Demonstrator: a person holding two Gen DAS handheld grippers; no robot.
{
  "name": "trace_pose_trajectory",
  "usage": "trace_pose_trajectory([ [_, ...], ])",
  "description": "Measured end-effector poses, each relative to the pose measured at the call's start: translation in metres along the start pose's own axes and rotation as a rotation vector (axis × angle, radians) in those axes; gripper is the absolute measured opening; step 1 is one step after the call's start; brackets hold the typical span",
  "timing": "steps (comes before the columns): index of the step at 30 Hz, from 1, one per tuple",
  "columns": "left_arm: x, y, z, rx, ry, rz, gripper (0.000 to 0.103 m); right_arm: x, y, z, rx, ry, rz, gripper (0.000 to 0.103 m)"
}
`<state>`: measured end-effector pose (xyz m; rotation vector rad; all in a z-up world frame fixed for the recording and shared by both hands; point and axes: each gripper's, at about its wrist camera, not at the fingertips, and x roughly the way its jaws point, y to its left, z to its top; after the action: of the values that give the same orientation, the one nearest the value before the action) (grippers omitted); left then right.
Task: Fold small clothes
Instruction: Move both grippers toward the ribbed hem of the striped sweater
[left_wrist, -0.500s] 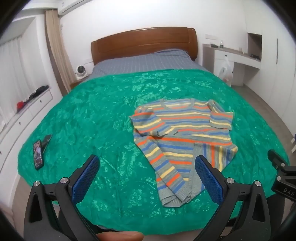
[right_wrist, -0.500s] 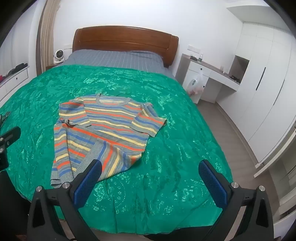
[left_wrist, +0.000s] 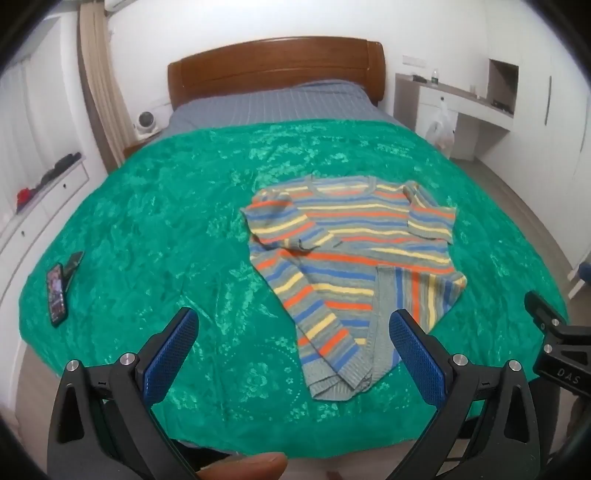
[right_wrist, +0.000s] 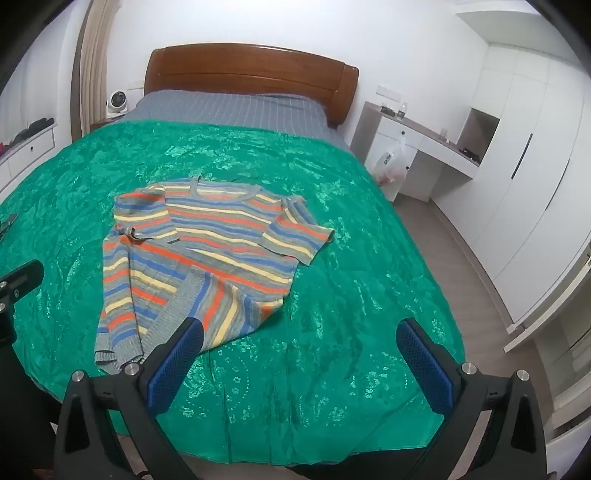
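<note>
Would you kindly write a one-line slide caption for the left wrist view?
Open left claw hovers above a striped sweater lying partly folded on a green bedspread.

One striped sweater (left_wrist: 354, 254) on one green bedspread (left_wrist: 166, 229); two grippers, left (left_wrist: 291, 332) and right (right_wrist: 299, 343), four blue pads; one phone (left_wrist: 56, 295); one small fan (left_wrist: 144, 122); one hanging plastic bag (left_wrist: 441, 129)
</note>
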<state>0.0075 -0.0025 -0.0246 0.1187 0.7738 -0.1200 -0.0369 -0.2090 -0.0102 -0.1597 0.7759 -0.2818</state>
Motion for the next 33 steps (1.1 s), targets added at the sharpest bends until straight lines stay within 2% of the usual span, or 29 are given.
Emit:
trace_pose_trajectory([
  [4,0.005,0.000,-0.003,-0.010,0.040,-0.030,0.103,0.005,0.005,-0.003,-0.012,0.005,-0.008,0.103],
  [9,0.007,-0.001,-0.006,0.006,0.046,-0.006,0.103,0.008,0.006,-0.003,-0.016,0.012,-0.016,0.103],
  [14,0.010,0.007,-0.006,-0.027,0.072,-0.009,0.103,0.009,0.004,-0.004,-0.009,0.016,-0.012,0.103],
  [21,0.012,0.022,-0.008,-0.076,0.074,0.014,0.103,0.008,0.004,-0.005,0.001,0.011,-0.010,0.103],
  [33,0.012,0.019,-0.011,-0.059,0.084,0.007,0.103,0.011,0.007,-0.012,0.019,0.021,0.038,0.103],
])
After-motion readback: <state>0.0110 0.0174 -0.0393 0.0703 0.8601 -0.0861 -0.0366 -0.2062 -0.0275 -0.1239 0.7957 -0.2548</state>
